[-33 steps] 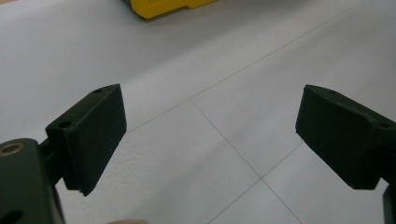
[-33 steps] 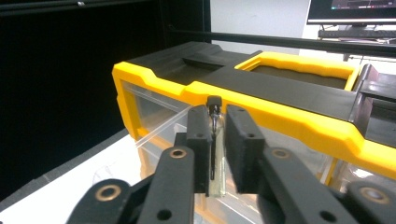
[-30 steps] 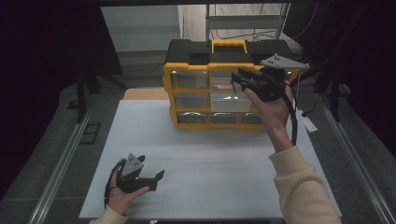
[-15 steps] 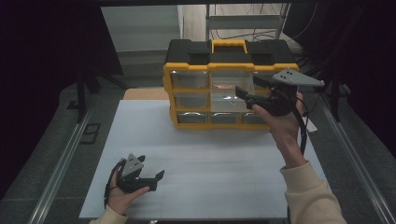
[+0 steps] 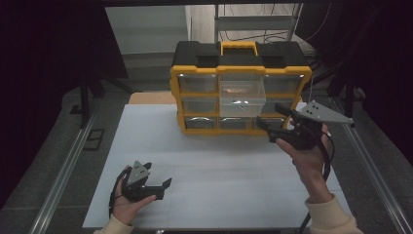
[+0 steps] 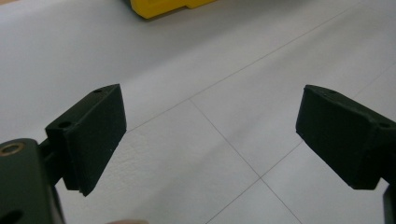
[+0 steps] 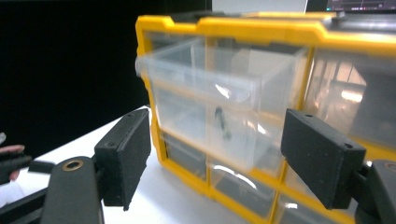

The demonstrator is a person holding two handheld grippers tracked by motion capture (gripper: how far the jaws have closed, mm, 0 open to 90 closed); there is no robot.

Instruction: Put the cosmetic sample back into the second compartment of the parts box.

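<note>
While the yellow drawer cabinet (image 5: 241,87) stands at the far middle of the white table (image 5: 204,161), its clear top-middle drawer (image 5: 242,95) juts out toward the near side with a small dark item (image 7: 221,122) inside. Just right of and nearer than that drawer, the right gripper (image 5: 276,123) hangs above the table, jaws spread and empty. Near the left front edge, the left gripper (image 5: 157,184) sits low over the table, jaws also spread and empty.

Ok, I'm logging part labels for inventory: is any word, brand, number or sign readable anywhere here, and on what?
None readable.
Yellow organizer: no label or brand legible on frame, handle or drawers.
Pulled-out clear drawer: unlabelled front; a small dark item inside, no text.
Grey plate on the right tongs: only holes.
</note>
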